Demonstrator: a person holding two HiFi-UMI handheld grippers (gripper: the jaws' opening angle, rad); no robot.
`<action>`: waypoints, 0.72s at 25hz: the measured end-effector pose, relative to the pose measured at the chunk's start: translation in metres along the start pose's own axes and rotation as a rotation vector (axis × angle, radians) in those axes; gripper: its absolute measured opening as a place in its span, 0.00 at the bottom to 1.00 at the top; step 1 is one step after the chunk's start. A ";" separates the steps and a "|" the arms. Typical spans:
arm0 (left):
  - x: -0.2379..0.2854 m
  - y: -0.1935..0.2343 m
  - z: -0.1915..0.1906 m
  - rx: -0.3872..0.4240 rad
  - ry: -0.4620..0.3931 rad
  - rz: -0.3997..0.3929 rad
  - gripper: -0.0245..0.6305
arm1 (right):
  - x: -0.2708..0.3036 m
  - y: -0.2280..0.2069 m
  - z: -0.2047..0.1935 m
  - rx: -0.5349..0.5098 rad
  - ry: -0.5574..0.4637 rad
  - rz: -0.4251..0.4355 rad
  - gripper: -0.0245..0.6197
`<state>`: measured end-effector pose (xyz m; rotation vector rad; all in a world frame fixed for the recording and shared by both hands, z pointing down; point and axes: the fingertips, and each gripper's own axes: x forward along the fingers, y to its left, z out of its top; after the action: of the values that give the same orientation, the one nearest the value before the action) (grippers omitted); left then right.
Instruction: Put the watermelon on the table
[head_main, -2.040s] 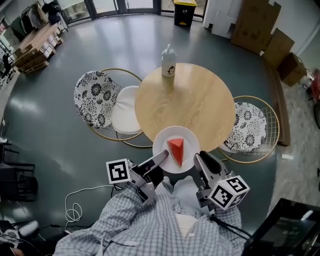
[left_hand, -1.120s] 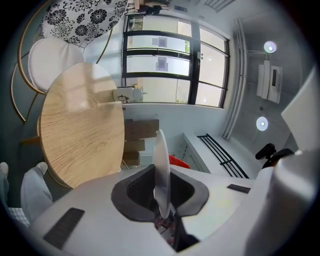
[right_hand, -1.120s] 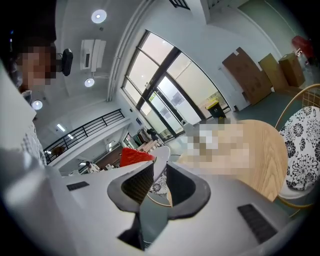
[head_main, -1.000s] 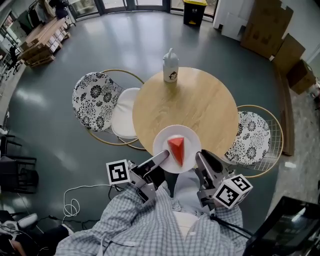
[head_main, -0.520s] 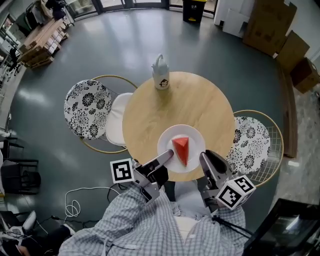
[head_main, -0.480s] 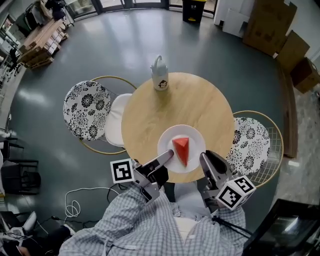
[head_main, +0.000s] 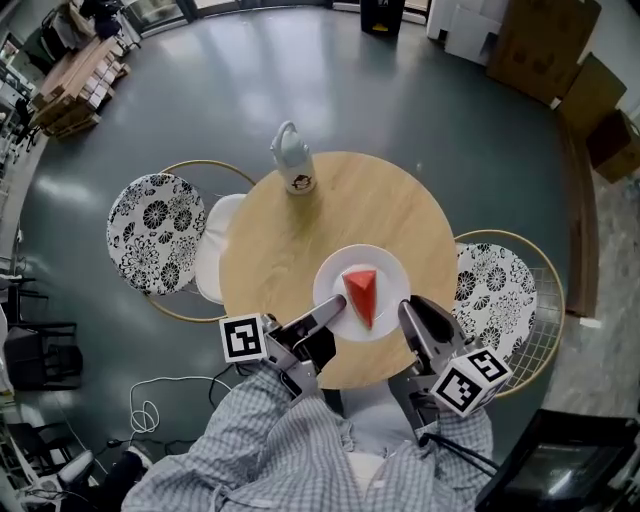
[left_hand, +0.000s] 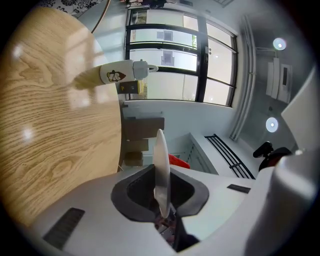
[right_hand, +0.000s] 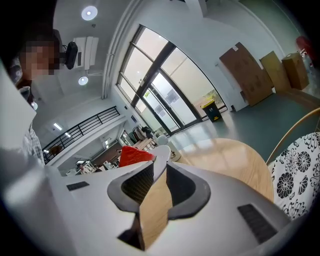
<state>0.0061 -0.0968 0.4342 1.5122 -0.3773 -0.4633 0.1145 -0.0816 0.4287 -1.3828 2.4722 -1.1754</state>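
Note:
A red watermelon wedge (head_main: 361, 291) lies on a white plate (head_main: 335, 275), which is over the near part of the round wooden table (head_main: 300, 250). My left gripper (head_main: 336, 309) is shut on the plate's left rim. My right gripper (head_main: 407, 309) is shut on its right rim. In the left gripper view the plate rim (left_hand: 161, 165) stands edge-on between the jaws, with the watermelon (left_hand: 179, 161) behind it. The right gripper view shows the rim (right_hand: 162, 159) clamped and the wedge (right_hand: 134, 155) beyond it. Whether the plate touches the table I cannot tell.
A white bottle (head_main: 291, 161) with a cartoon print stands at the table's far edge. Chairs with flower-print cushions flank the table at left (head_main: 150, 230) and right (head_main: 495, 290). A white cable (head_main: 150, 412) lies on the floor. Cardboard boxes (head_main: 540, 45) stand far right.
Both grippers have carried the plate forward, from the table's near edge to further over the tabletop. The grip on both rims is unchanged.

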 end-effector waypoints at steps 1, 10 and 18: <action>0.006 0.003 0.003 -0.001 0.000 0.003 0.09 | 0.003 -0.006 0.003 0.001 0.000 -0.002 0.17; 0.049 0.039 0.029 -0.016 -0.005 0.045 0.09 | 0.033 -0.063 0.014 0.012 0.033 -0.003 0.17; 0.085 0.065 0.046 -0.022 -0.007 0.052 0.09 | 0.050 -0.104 0.028 -0.031 0.059 -0.049 0.17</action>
<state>0.0596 -0.1798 0.4960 1.4766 -0.4154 -0.4308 0.1681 -0.1669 0.4910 -1.4455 2.5206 -1.2099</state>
